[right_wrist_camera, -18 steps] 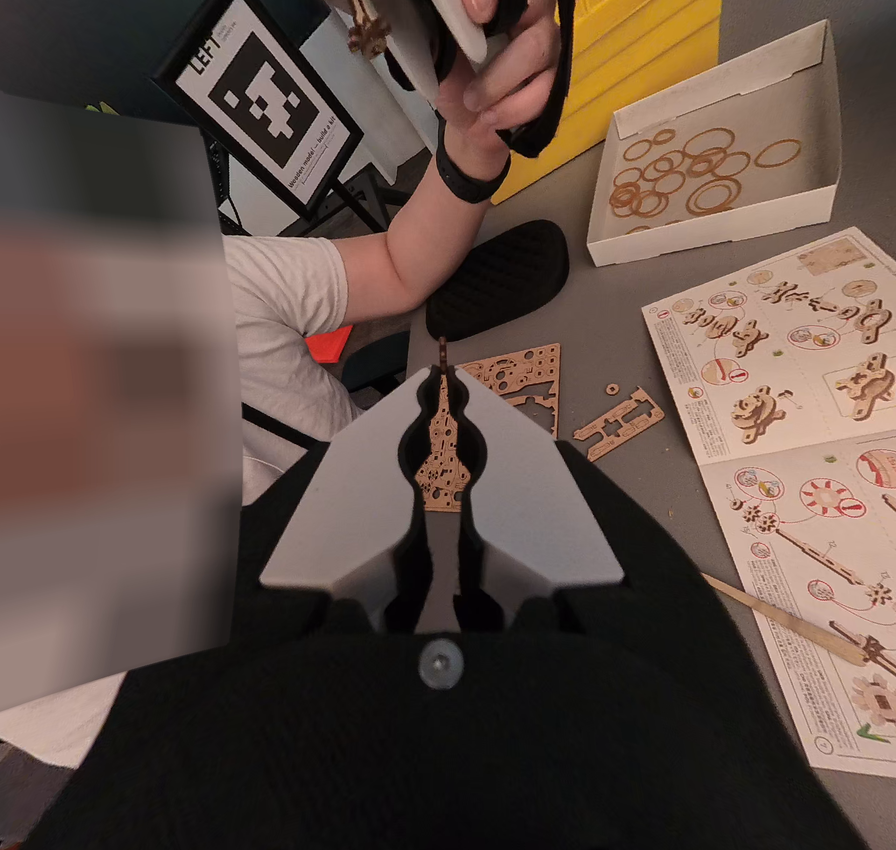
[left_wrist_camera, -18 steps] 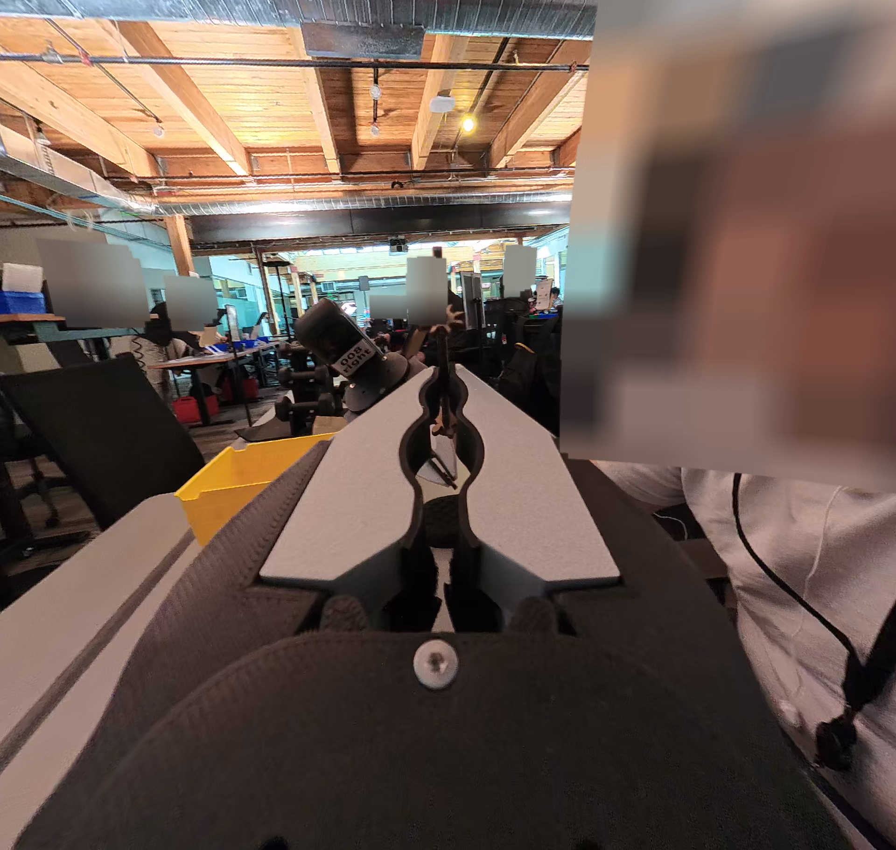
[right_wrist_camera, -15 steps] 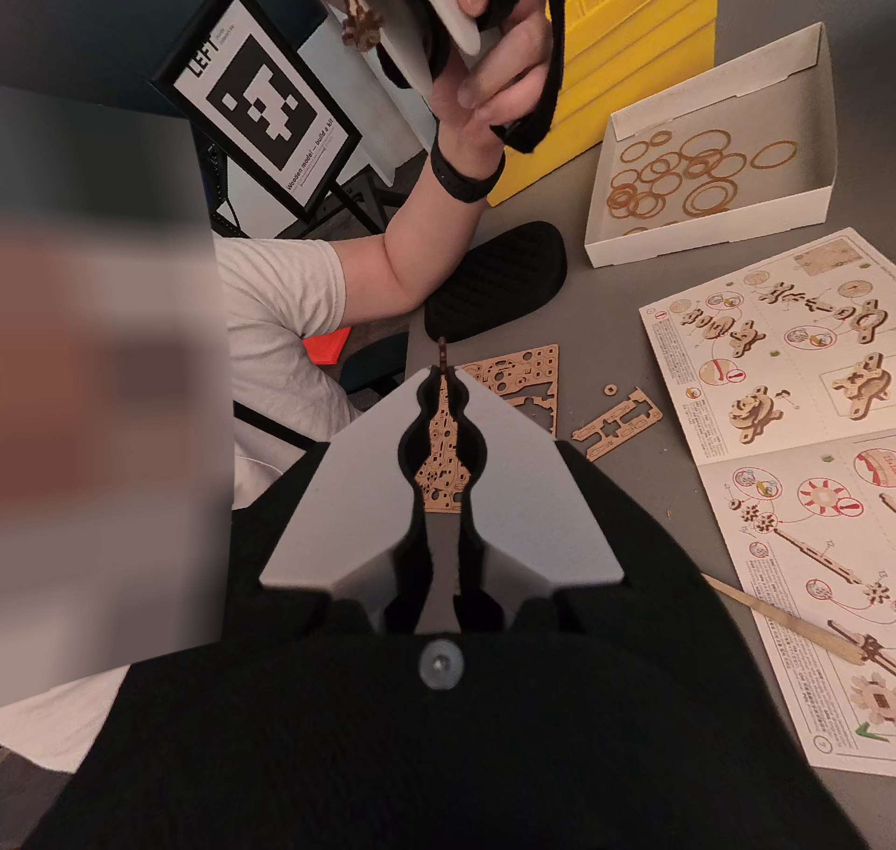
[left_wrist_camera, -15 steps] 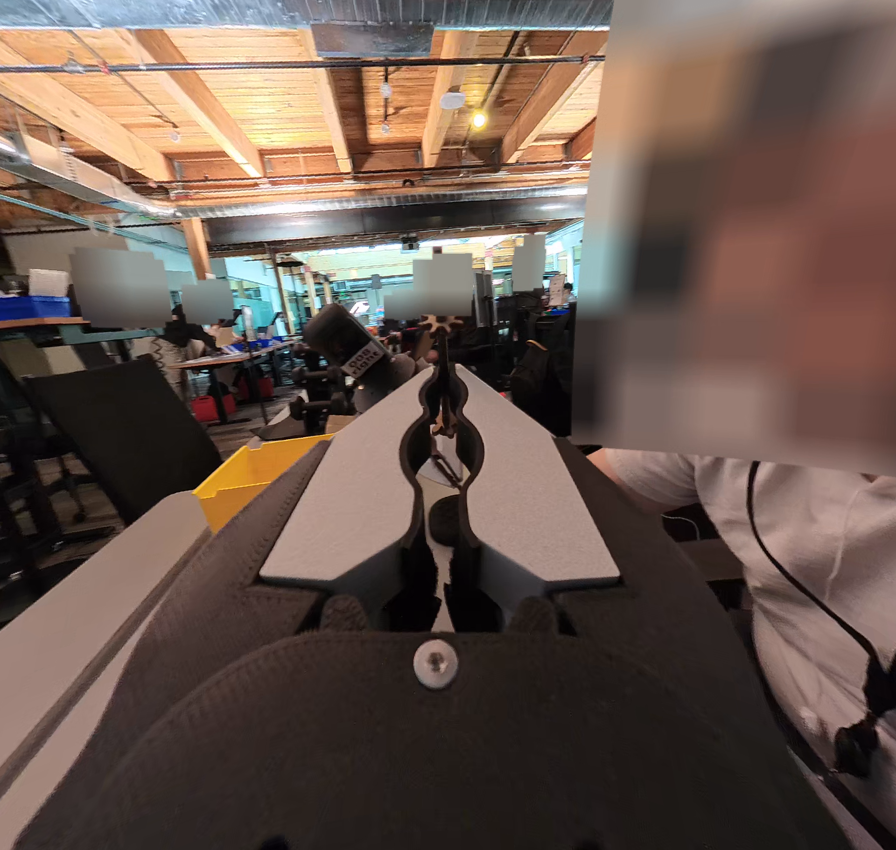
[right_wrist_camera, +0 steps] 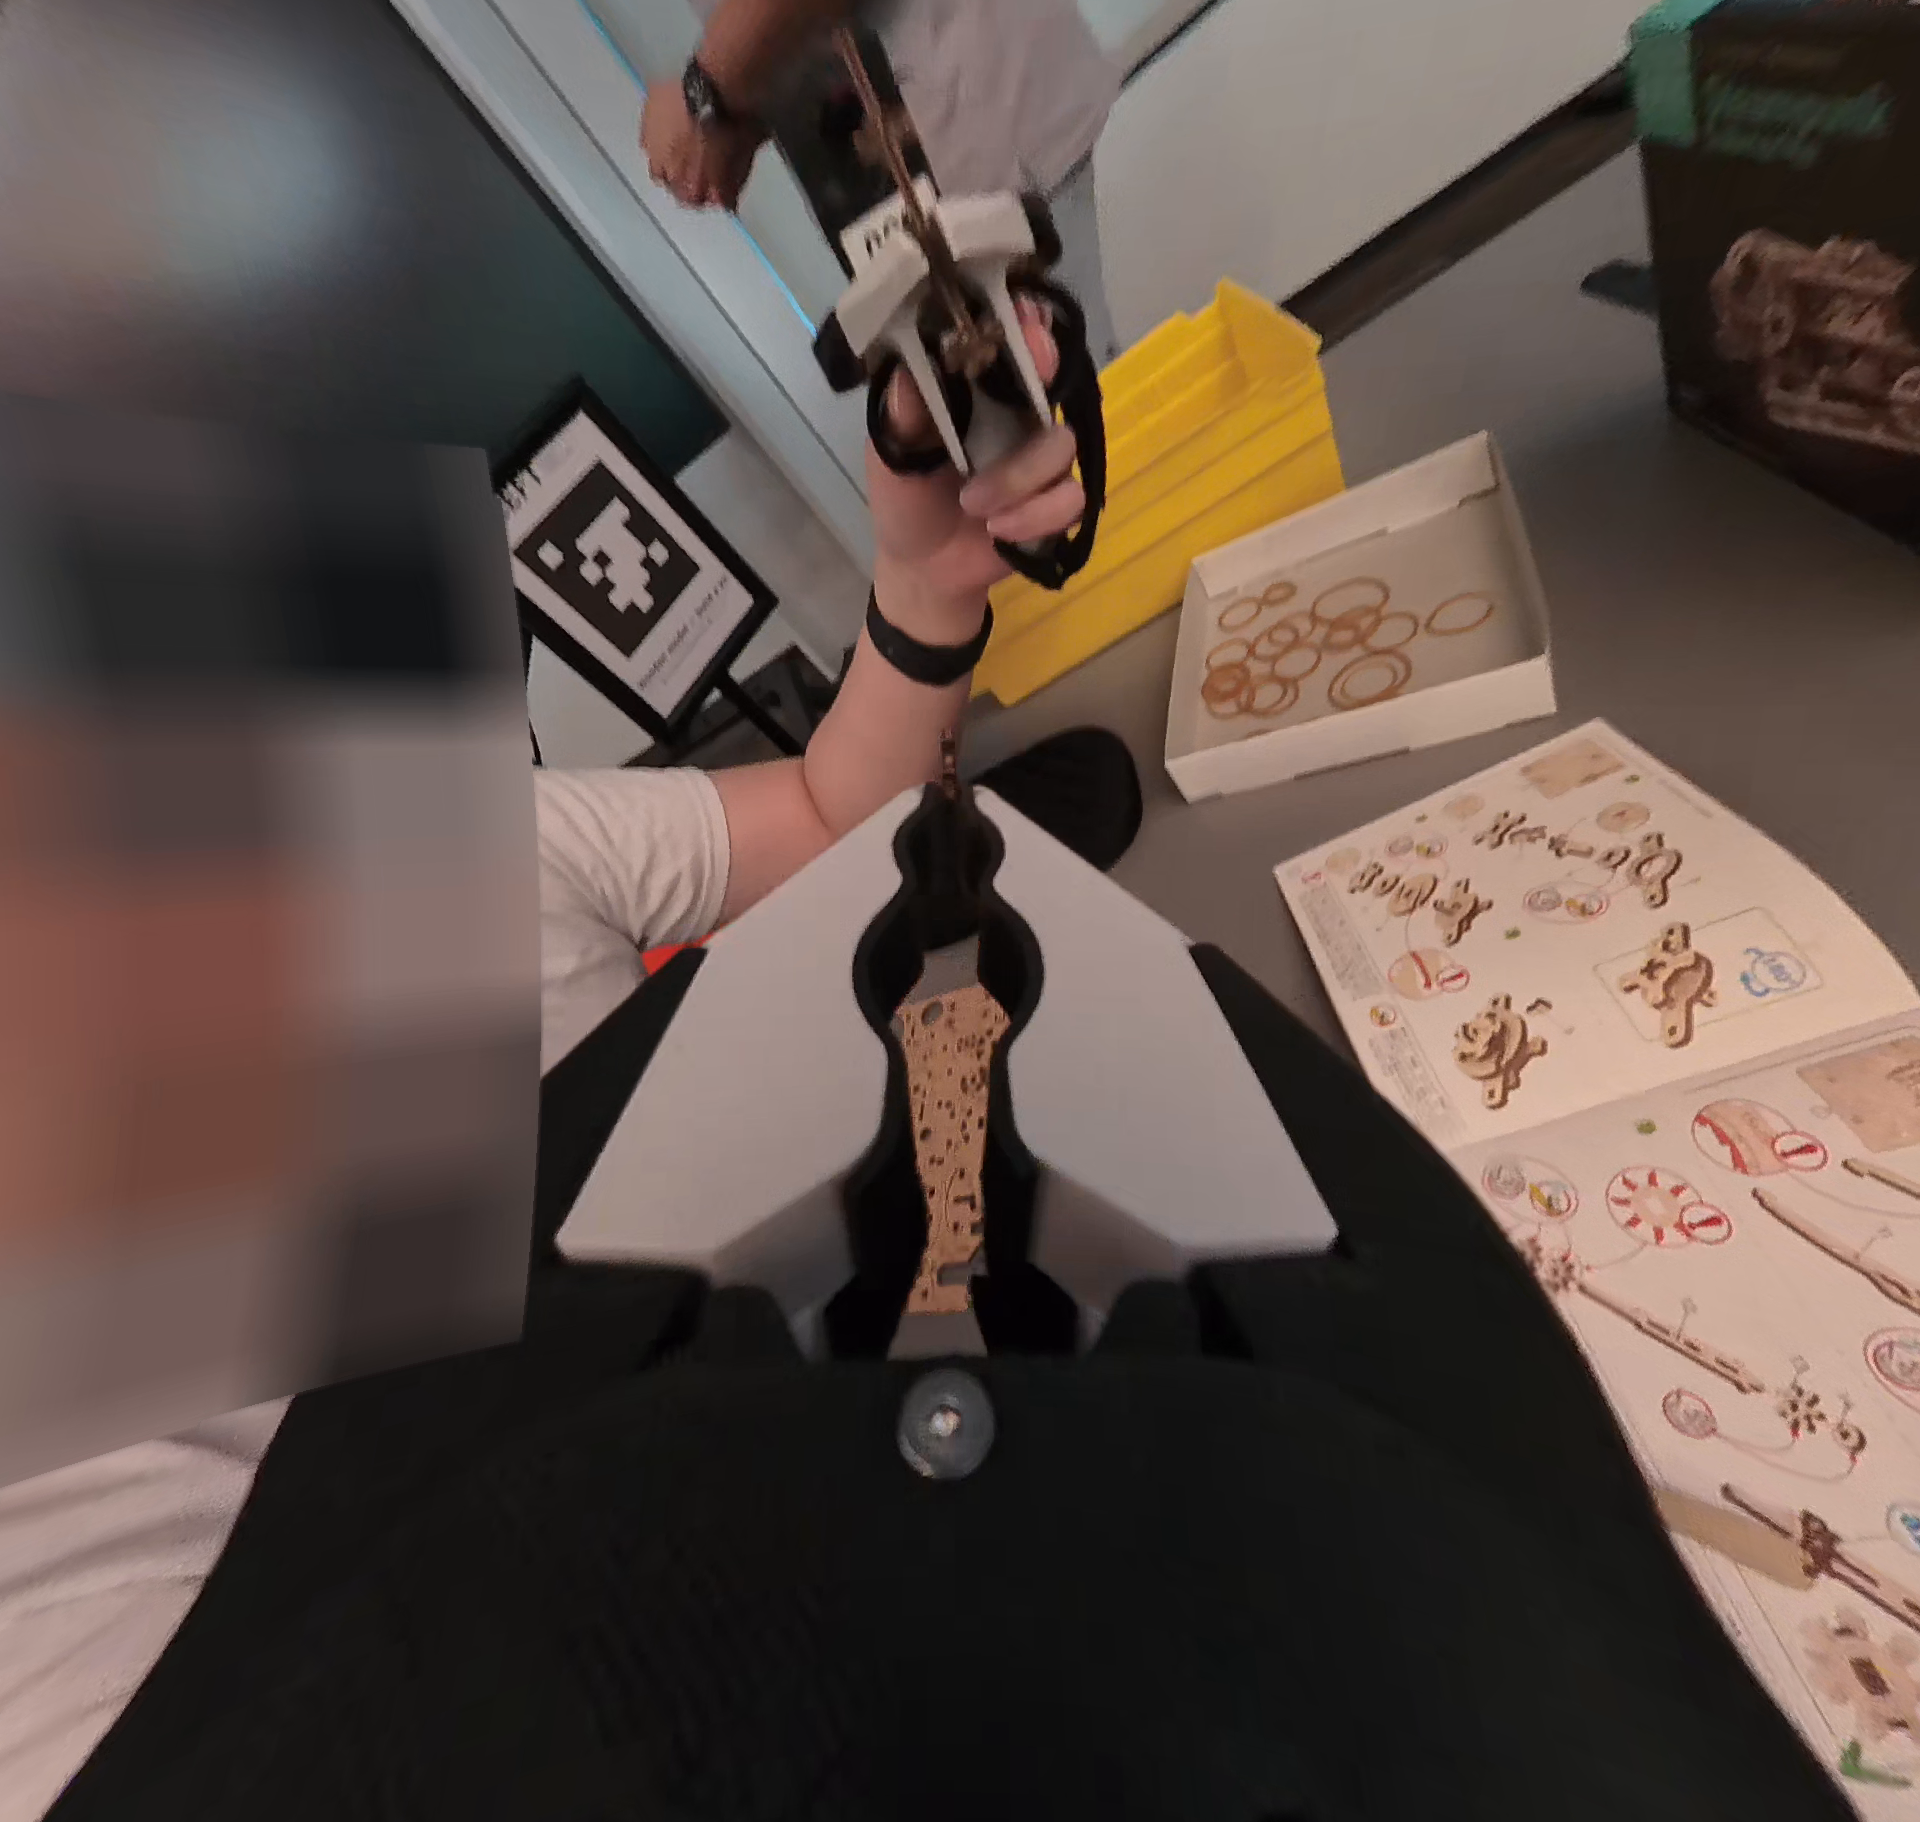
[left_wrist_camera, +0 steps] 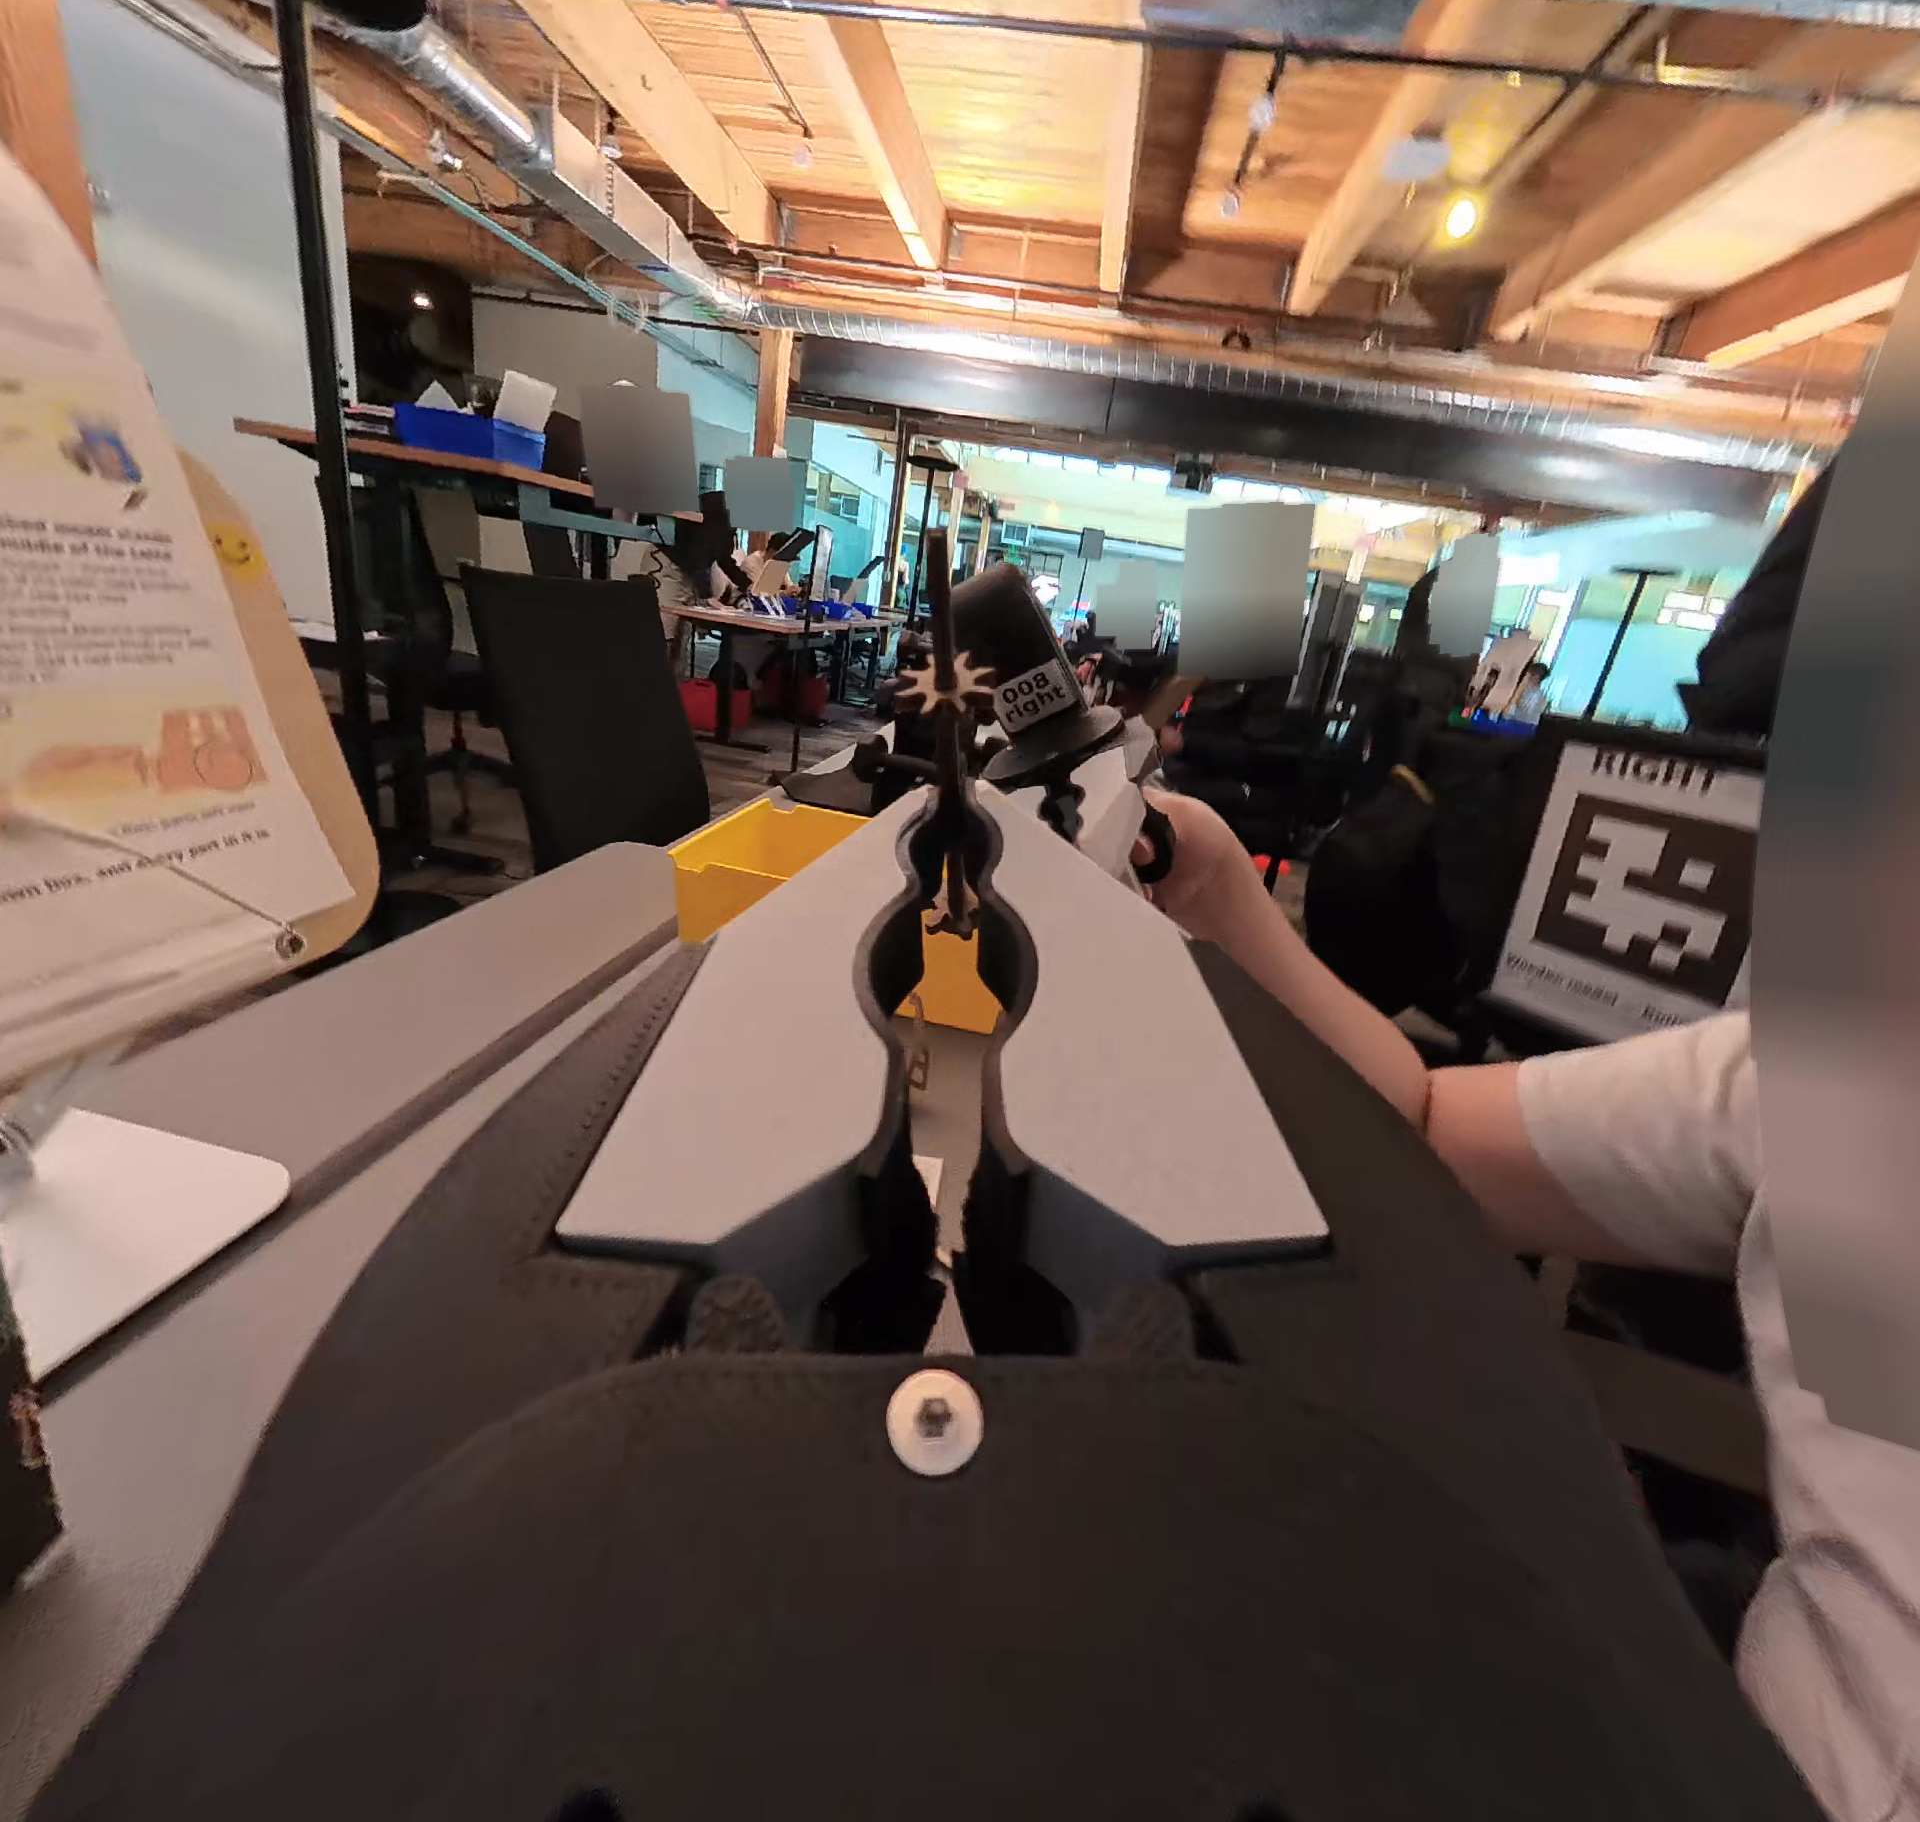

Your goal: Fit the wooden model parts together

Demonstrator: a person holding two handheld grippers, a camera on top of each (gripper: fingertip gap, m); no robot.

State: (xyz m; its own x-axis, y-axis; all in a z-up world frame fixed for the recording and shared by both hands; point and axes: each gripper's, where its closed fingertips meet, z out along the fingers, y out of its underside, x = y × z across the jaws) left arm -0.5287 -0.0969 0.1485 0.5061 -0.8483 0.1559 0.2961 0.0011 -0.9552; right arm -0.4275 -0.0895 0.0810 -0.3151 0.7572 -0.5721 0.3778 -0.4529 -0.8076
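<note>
Above table (right_wrist_camera: 1226, 868), axle (left_wrist_camera: 948, 723) in left gripper (left_wrist_camera: 951, 816)

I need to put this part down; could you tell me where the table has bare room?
Bare grey table lies between the white tray of rubber bands and the instruction sheet. The sheet crowds the right.
</note>
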